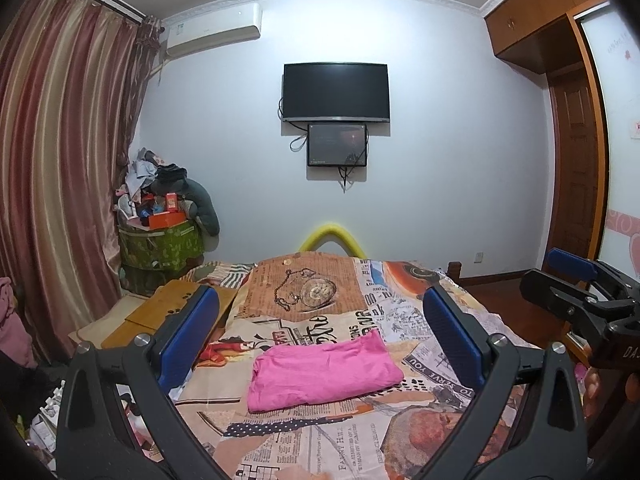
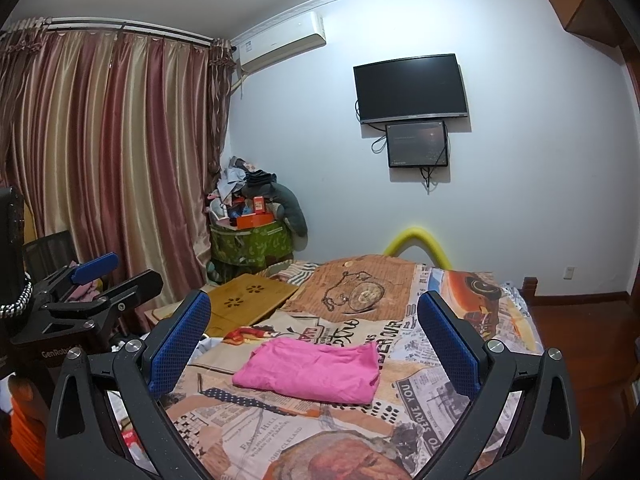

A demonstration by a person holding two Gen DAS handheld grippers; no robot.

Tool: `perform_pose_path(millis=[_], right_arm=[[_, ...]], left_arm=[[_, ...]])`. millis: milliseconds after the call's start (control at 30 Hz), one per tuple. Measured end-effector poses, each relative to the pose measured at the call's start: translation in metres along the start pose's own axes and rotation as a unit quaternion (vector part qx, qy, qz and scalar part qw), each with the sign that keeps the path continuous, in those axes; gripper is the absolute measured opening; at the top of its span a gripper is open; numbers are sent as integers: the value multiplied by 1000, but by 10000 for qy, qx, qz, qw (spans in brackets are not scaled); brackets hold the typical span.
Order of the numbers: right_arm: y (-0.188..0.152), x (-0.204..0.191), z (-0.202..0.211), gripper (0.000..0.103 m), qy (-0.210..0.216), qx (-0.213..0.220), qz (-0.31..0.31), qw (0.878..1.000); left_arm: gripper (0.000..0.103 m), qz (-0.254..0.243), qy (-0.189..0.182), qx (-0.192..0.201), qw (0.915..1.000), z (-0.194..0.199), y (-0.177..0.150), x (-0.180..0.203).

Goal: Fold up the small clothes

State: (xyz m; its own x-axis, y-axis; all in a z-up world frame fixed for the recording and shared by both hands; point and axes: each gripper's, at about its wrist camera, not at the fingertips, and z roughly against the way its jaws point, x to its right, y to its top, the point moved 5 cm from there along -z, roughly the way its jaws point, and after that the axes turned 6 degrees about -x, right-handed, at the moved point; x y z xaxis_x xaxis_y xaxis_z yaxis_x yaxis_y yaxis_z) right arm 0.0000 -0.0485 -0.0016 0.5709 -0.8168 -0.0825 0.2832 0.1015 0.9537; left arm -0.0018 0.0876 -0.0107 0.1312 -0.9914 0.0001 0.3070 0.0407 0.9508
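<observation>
A pink garment (image 1: 322, 374) lies folded into a flat rectangle on the printed bedspread (image 1: 304, 296); it also shows in the right wrist view (image 2: 310, 370). My left gripper (image 1: 320, 332) is open and empty, raised above and short of the garment, its blue pads wide apart. My right gripper (image 2: 314, 338) is open and empty too, held above the bed on the near side of the garment. The right gripper shows at the right edge of the left wrist view (image 1: 576, 288). The left gripper shows at the left edge of the right wrist view (image 2: 96, 276).
A wooden lap tray (image 2: 244, 300) lies at the bed's left side. A green bin piled with clutter (image 2: 252, 240) stands in the corner by the curtains (image 2: 104, 168). A yellow foam arch (image 2: 420, 242) is at the bed's far end. Wooden floor (image 2: 580, 328) lies to the right.
</observation>
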Motion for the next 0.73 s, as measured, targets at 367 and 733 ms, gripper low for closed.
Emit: perform_pose_path(millis=[367,733], right_arm=[[0,0,0,103,0,-19,-14,10000],[1,0,-3,103,-2,-62,-23,10000]], left_arm=[[103,46,-40,-50,10000,-3,0,-2],[103,148,-41,-116,9998,-8,-2,-9]])
